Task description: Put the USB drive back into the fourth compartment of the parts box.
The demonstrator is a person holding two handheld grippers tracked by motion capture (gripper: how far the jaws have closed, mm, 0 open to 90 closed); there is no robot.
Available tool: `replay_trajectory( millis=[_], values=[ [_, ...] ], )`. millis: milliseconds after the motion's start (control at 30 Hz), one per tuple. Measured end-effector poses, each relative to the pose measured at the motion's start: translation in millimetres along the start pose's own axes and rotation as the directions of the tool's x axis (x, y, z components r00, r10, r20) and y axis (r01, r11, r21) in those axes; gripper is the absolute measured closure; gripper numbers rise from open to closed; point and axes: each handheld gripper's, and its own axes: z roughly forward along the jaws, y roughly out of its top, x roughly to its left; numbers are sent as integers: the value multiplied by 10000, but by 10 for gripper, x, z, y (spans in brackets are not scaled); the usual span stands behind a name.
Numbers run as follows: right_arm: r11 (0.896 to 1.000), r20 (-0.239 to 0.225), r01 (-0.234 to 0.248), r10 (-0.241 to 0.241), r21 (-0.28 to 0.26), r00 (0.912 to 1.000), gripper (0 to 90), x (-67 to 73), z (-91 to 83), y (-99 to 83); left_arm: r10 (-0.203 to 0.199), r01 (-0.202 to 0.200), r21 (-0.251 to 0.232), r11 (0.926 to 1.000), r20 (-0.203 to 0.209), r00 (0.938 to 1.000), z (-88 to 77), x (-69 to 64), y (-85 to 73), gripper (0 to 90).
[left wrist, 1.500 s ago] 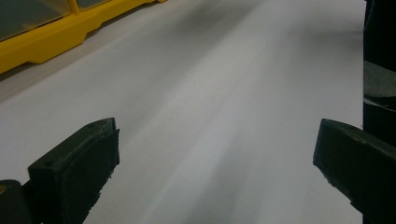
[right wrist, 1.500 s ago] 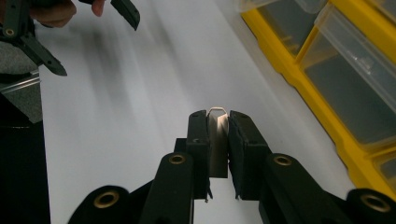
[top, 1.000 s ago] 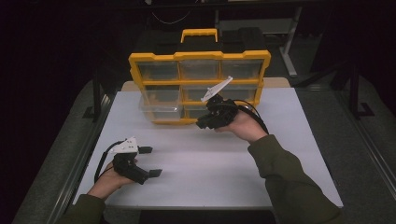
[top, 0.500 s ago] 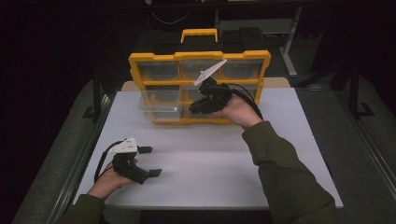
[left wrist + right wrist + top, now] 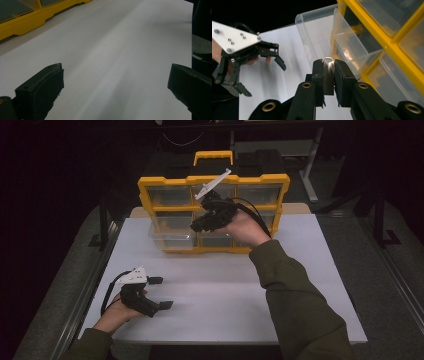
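A yellow organiser case (image 5: 214, 215) with clear plastic drawers stands upright at the far middle of the white desk (image 5: 310, 285), its black-and-yellow handle on top. One clear drawer (image 5: 172, 240) in the lower left part of the case is pulled out toward the near side and sticks out past the frame; in the right gripper view this open drawer (image 5: 319, 37) lies just beyond the jaws, beside the stacked drawers of the case (image 5: 387, 37). The right gripper (image 5: 200, 224) is held up in front of the middle of the case, above the desk, with its grey plate tilted up and to the right. Its jaws are closed on a small, thin, pale metal piece (image 5: 328, 75) with a bent top edge, which stands upright between the two black pads and pokes out a little above them. What kind of part it is cannot be told from the pictures. The left gripper (image 5: 161, 292) lies low at the near left of the desk, well apart from the case, with the person's hand around its body. Its jaws stand wide open with nothing but bare desk between them, as the left gripper view (image 5: 115, 82) shows, and the yellow base of the case crosses the far left corner there.
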Motion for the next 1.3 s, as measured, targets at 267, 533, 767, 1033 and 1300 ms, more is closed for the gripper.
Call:
replay_trajectory(
  millis=[267, 533, 767, 1033, 1300],
  values=[
    [9999, -28, -87, 87, -79, 10000, 777, -38, 102, 165, 5, -5, -5, 10000, 2, 10000, 2, -4, 3, 0],
    [9998, -112, -183, 183, 47, 9998, 777, -65, 261, 285, -62, 62, -60, 10000, 2, 10000, 0, 4, 5, 0],
    [9995, -142, -184, 187, 253, 9997, 770, -77, 387, 304, -82, 82, -76, 9999, -18, 10000, 4, 3, 15, 0],
    [9994, -106, -333, 333, 13, 9994, 640, -109, 380, 287, -114, 113, -35, 9999, -53, 9999, 2, 17, 2, 0],
    [9970, 62, -634, 638, -447, 9979, 468, -128, 137, 77, -183, 182, -92, 9998, -105, 9998, -30, 16, -14, 0]
  ],
)
